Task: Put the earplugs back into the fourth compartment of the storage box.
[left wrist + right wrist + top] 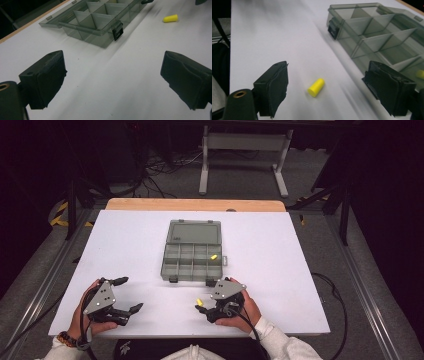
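Earplug (316, 87) lies loose on the desk (280, 270) between my right fingers (274, 87), spread wide; left fingers (43, 77) wide, empty; an off-centre squeeze could roll it away.

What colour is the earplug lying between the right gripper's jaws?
Bright yellow earplug; clearest in the right gripper view.

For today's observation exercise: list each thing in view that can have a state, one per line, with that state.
Organizer box: lid open, lying flat behind it; latches undone.
Yellow earplug on the table: loose, lying on its side between the right gripper's jaws, not gripped.
Yellow earplug in the box: resting in a right-hand compartment.
Left gripper: open, holding nothing.
Right gripper: open.
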